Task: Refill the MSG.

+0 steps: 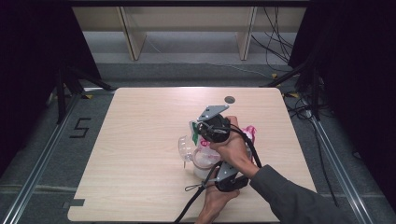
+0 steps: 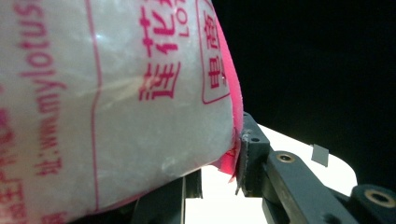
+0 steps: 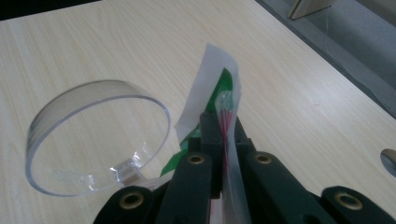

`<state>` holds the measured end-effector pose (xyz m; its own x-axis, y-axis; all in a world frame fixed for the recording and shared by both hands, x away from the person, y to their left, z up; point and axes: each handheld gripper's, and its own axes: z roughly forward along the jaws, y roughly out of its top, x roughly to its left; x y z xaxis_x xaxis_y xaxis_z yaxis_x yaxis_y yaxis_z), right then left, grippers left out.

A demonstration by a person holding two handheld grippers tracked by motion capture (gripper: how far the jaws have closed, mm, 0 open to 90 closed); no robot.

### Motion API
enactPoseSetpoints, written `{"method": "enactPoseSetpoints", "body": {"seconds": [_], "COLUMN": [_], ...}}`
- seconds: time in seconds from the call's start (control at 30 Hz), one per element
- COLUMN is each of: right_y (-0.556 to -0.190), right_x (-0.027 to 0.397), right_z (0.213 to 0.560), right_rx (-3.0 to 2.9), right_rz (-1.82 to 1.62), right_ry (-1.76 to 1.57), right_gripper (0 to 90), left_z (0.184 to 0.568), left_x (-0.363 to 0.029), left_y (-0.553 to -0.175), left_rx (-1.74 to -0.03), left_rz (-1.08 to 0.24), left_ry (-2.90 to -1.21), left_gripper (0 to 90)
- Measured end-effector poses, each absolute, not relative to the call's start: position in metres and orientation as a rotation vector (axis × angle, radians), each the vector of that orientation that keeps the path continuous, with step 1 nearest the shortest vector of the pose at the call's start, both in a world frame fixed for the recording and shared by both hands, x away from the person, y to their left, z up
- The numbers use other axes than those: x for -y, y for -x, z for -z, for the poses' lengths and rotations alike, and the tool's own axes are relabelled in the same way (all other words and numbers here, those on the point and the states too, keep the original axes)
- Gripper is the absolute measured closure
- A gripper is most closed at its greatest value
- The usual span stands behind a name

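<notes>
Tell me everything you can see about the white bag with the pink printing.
The bag is soft, translucent white plastic with pink lettering and a pink edge, bulging with pale filling. It sits near the table's middle, by a clear round lid. The left claw clamps its body; the right claw pinches its thin, gathered top film upward.

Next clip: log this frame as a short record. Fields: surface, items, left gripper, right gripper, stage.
surface: wooden table
items: roll of plastic bags with pink print; clear round lid
left gripper: shut on the roll's side
right gripper: shut on a thin bag film, green label behind
stage: film pinched near the roll, not yet torn off
</notes>
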<state>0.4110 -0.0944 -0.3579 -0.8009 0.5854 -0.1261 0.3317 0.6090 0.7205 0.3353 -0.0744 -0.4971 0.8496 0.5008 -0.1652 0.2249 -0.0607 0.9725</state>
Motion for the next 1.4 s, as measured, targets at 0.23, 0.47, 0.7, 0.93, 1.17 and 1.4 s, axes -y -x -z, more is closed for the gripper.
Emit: {"method": "enactPoseSetpoints", "body": {"seconds": [0.23, 0.47, 0.7, 0.93, 1.17, 1.4], "right_y": [-0.413, -0.411, -0.411, -0.410, -0.411, -0.411], "right_x": [0.095, 0.096, 0.098, 0.099, 0.097, 0.095], "right_z": [0.357, 0.353, 0.350, 0.345, 0.343, 0.343], "right_rx": [-2.485, -2.473, -2.451, -2.445, -2.447, -2.447], "right_rz": [-1.008, -1.060, -1.061, -1.061, -1.041, -1.032], "right_ry": [-0.720, -0.713, -0.722, -0.716, -0.697, -0.699], "right_gripper": [90.0, 90.0, 90.0, 90.0, 90.0, 90.0], "left_z": [0.497, 0.496, 0.497, 0.496, 0.495, 0.495], "left_x": [0.076, 0.073, 0.074, 0.078, 0.078, 0.078], "left_y": [-0.336, -0.336, -0.337, -0.335, -0.334, -0.334], "left_rx": [-0.574, -0.594, -0.586, -0.590, -0.586, -0.586], "left_rz": [-0.238, -0.269, -0.280, -0.267, -0.303, -0.331], "left_ry": [-1.634, -1.656, -1.669, -1.623, -1.630, -1.645], "left_gripper": [74.8, 75.1, 75.3, 75.4, 75.3, 75.3]}}
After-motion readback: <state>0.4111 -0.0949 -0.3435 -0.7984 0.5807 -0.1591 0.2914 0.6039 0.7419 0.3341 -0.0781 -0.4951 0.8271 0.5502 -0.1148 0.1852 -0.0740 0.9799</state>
